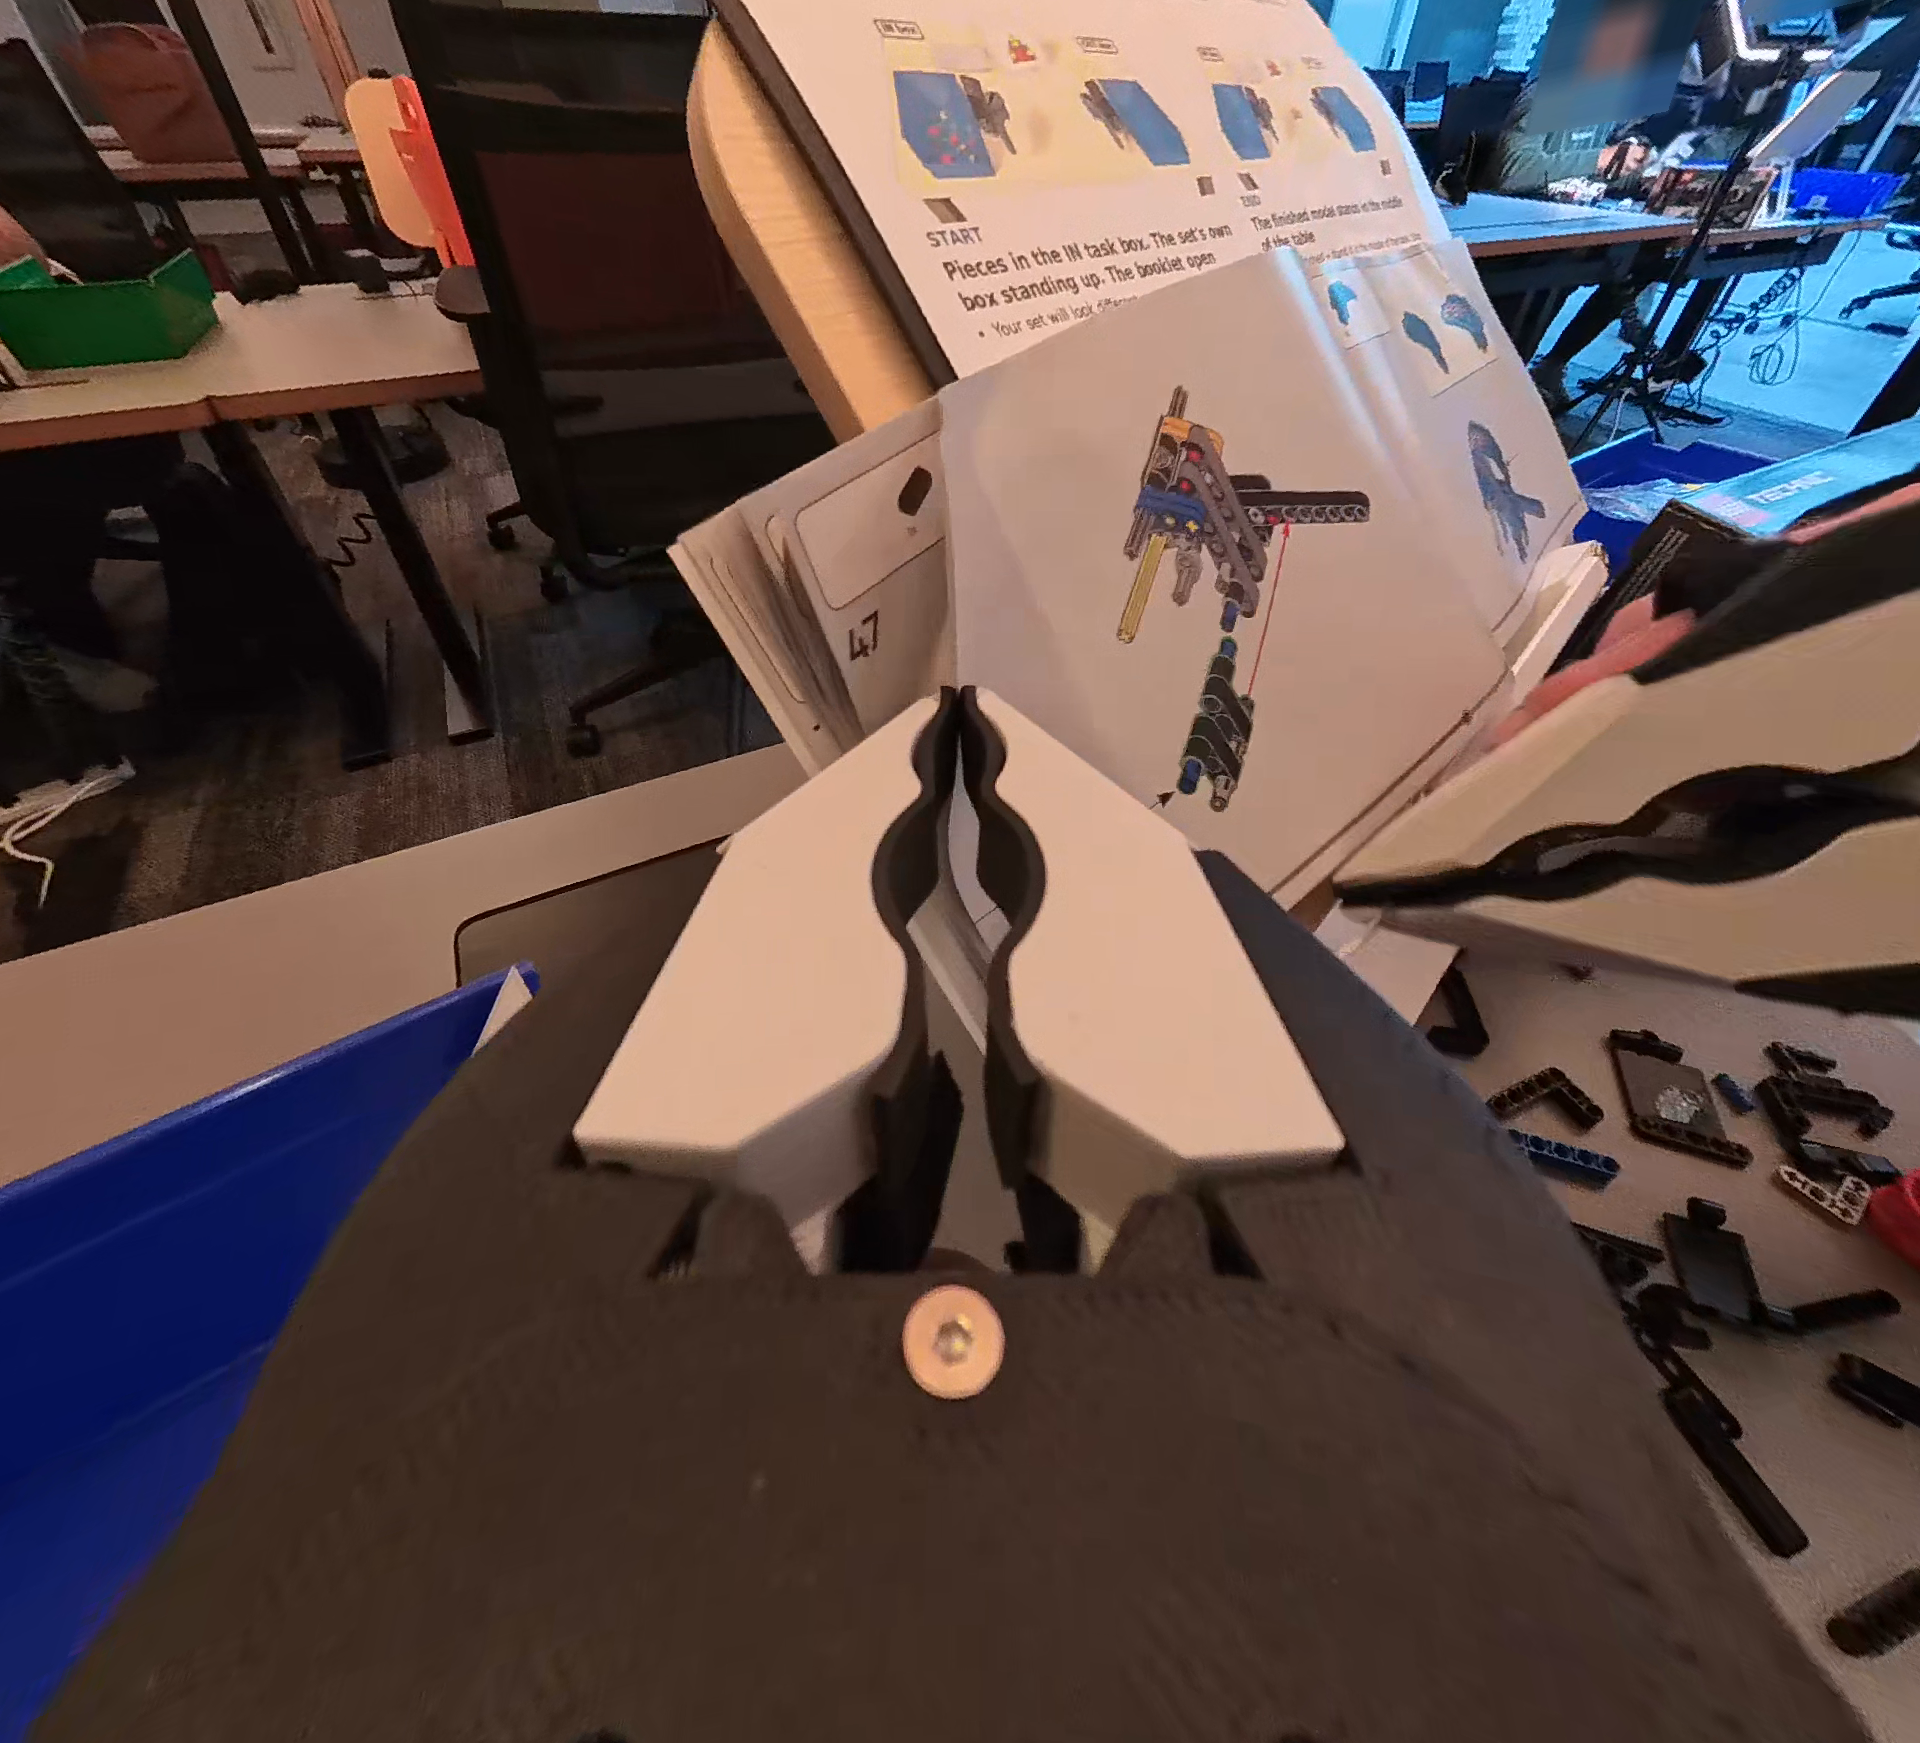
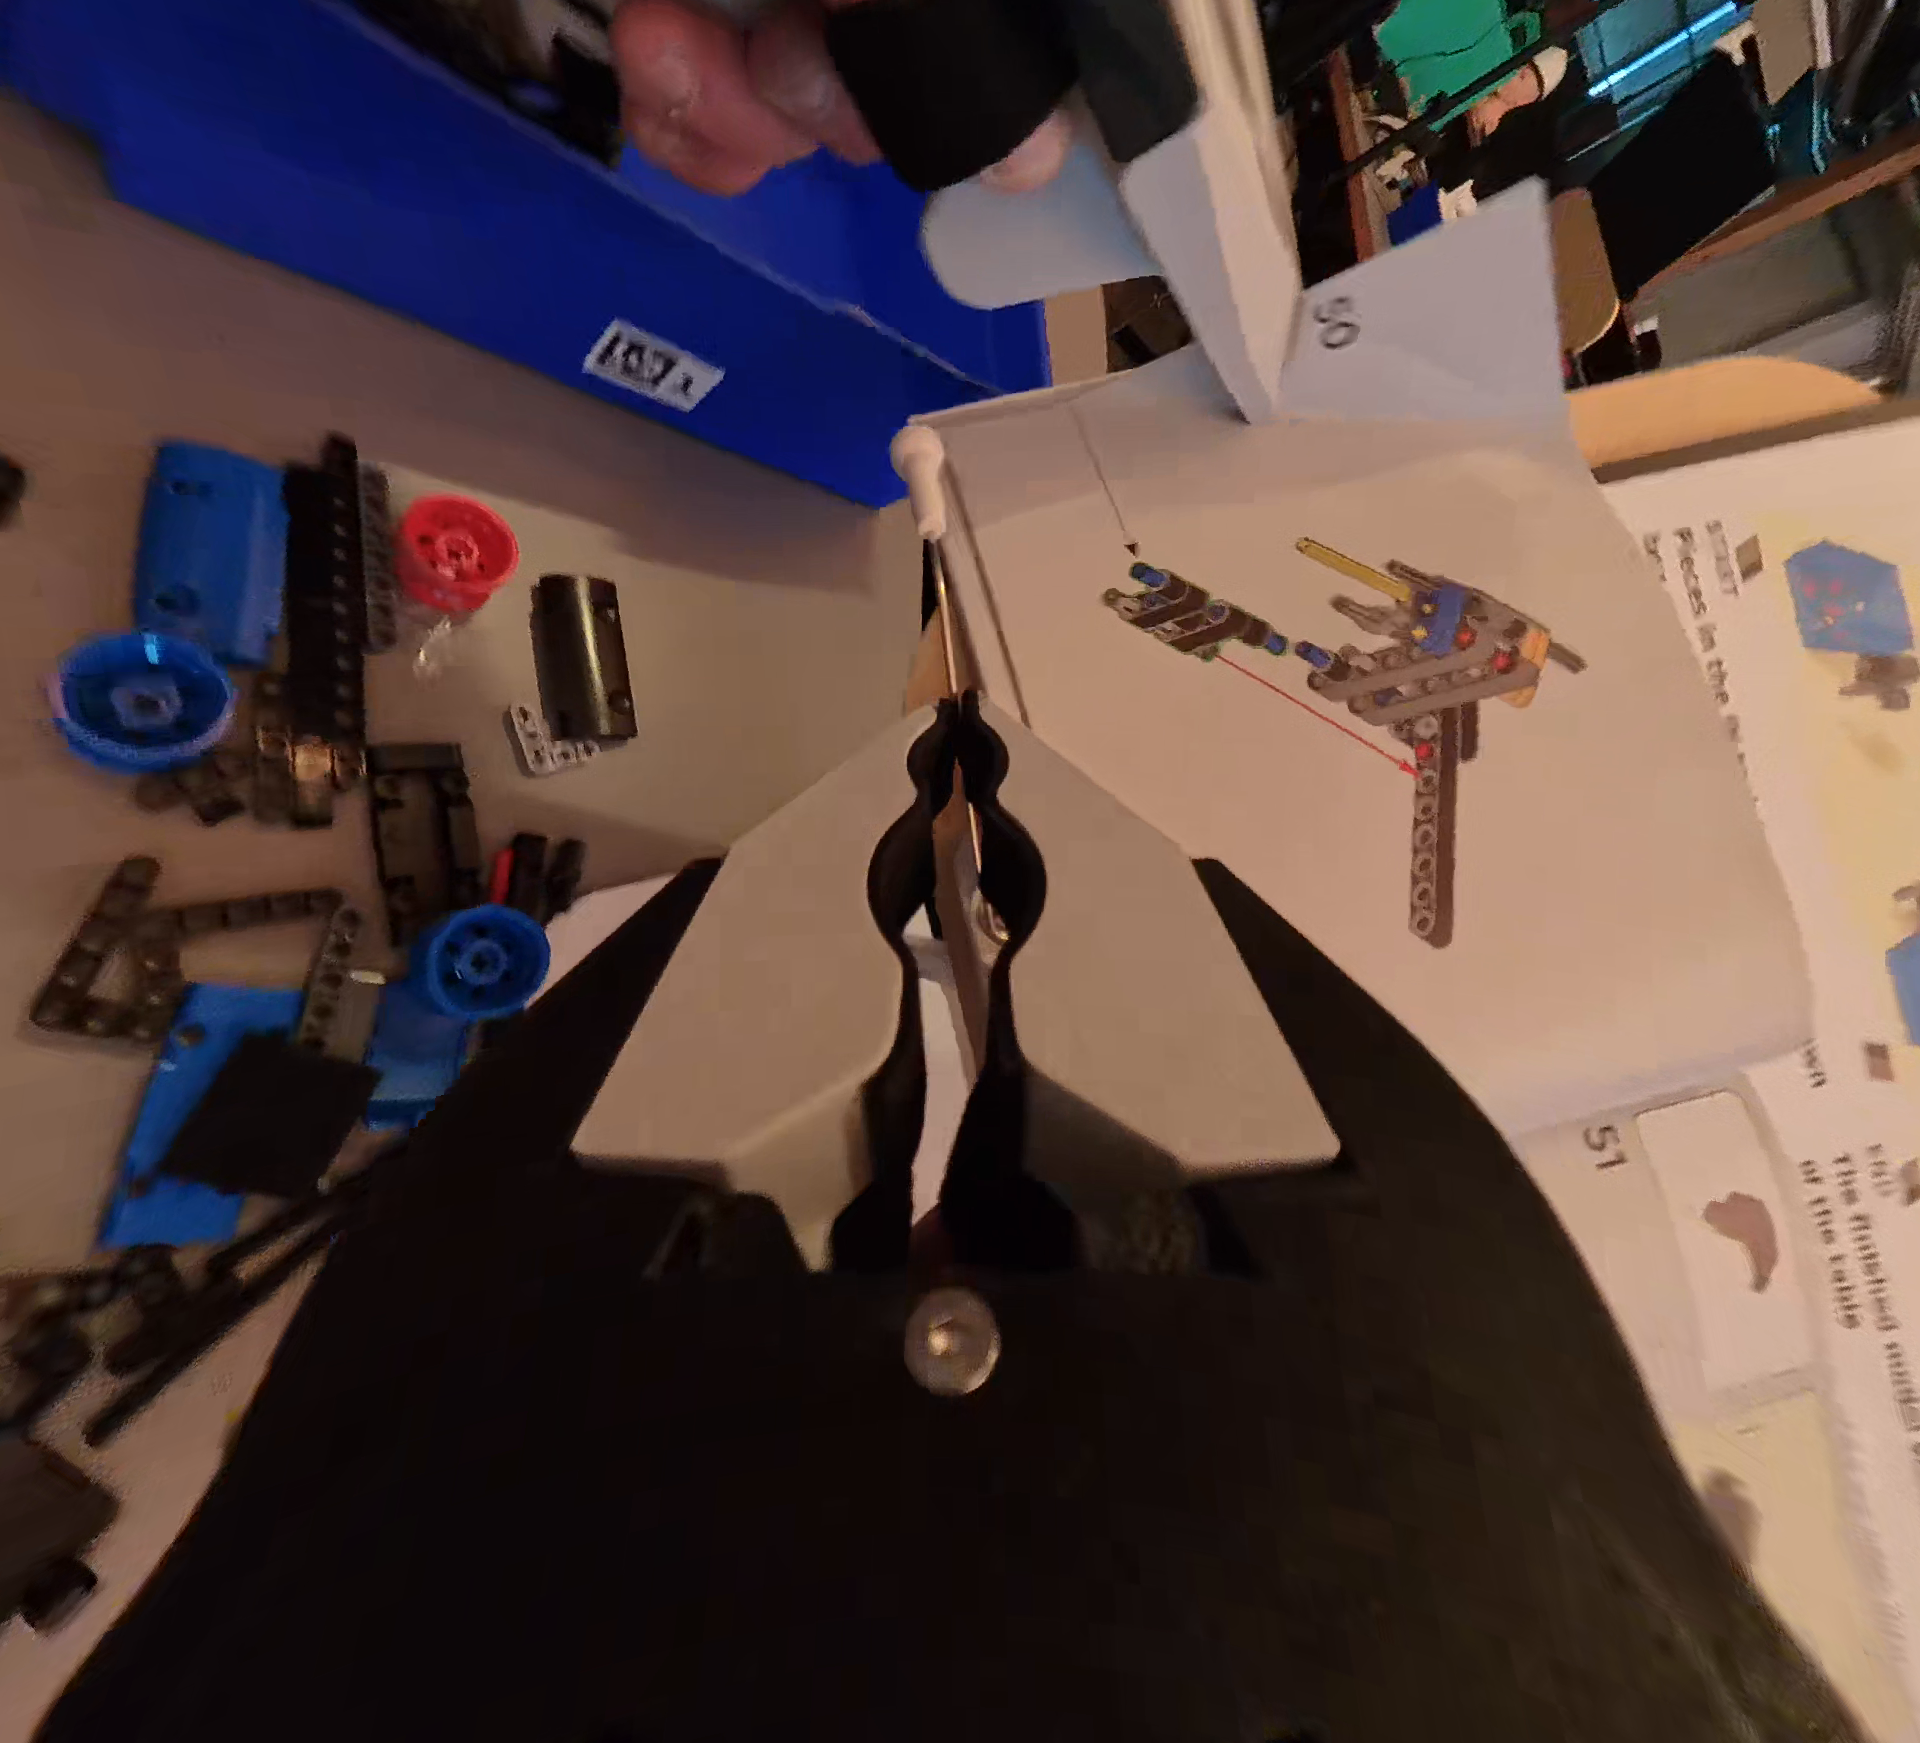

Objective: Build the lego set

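The open instruction booklet (image 1: pixel 1195 571) leans on a stand at the table's back, and also shows in the right wrist view (image 2: pixel 1351 758). My left gripper (image 1: pixel 958 706) is shut on the edge of a booklet page (image 2: pixel 1423 311) and holds it lifted. A hand (image 2: pixel 748 62) holds that gripper in the right wrist view. My right gripper (image 2: pixel 956 717) is shut on the stand's thin metal page-holder wire with a white tip (image 2: pixel 916 457). It shows from the side in the left wrist view (image 1: pixel 1351 888). Loose lego pieces (image 2: pixel 312 706) lie on the table, among them a red wheel (image 2: pixel 457 550) and blue wheels (image 2: pixel 140 701).
A blue bin (image 2: pixel 436 239) stands at the table's left, also in the left wrist view (image 1: pixel 208 1278). Several black lego parts (image 1: pixel 1704 1132) lie right of the left gripper. A printed instruction sheet (image 1: pixel 1039 83) stands behind the booklet. The lego box (image 1: pixel 1766 488) stands at the right. Tip to tip, the grippers are about 9 centimeters apart.
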`<state>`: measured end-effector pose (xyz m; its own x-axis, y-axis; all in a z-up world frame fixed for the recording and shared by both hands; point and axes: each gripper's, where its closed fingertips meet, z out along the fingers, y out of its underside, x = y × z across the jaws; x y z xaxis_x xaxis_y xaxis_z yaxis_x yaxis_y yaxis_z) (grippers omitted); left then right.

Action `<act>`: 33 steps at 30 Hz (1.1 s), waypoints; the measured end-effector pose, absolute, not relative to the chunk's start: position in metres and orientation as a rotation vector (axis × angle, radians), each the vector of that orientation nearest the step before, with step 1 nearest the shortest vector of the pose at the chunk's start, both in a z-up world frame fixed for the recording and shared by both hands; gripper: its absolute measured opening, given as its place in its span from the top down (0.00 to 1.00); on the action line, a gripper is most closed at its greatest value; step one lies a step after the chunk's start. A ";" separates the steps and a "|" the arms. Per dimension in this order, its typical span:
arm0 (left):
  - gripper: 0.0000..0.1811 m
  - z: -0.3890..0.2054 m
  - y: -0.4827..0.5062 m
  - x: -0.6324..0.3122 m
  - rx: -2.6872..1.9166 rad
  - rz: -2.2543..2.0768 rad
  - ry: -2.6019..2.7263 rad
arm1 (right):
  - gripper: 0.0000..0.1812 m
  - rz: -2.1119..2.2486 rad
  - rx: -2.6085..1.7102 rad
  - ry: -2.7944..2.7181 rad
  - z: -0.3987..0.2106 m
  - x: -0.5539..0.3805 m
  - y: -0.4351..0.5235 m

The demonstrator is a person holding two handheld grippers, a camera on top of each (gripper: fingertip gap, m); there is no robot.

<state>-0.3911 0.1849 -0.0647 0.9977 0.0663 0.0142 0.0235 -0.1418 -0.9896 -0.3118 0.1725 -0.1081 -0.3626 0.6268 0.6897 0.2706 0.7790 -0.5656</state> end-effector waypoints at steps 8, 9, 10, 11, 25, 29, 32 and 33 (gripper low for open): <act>1.00 -0.066 0.184 -0.391 -1.708 0.017 -0.063 | 1.00 0.847 -1.066 -1.729 -0.090 -0.319 0.190; 1.00 -0.065 0.184 -0.391 -1.708 0.015 -0.065 | 1.00 0.884 -1.119 -1.686 -0.087 -0.319 0.194; 1.00 -0.065 0.184 -0.391 -1.711 0.011 -0.066 | 1.00 0.906 -1.154 -1.661 -0.085 -0.319 0.197; 1.00 -0.065 0.183 -0.390 -1.713 0.006 -0.065 | 1.00 0.918 -1.166 -1.645 -0.083 -0.318 0.199; 0.78 0.013 0.122 -0.376 -1.706 0.295 0.005 | 0.85 0.442 -0.980 -1.805 -0.053 -0.232 0.167; 0.77 0.020 0.092 -0.360 -1.769 0.432 0.133 | 0.85 0.417 -0.946 -1.836 -0.057 -0.199 0.136; 0.77 0.013 0.059 -0.355 -1.824 0.504 0.203 | 0.85 0.513 -0.985 -1.876 -0.069 -0.178 0.107; 0.77 0.009 0.047 -0.353 -1.839 0.508 0.222 | 0.85 0.537 -0.997 -1.889 -0.077 -0.172 0.099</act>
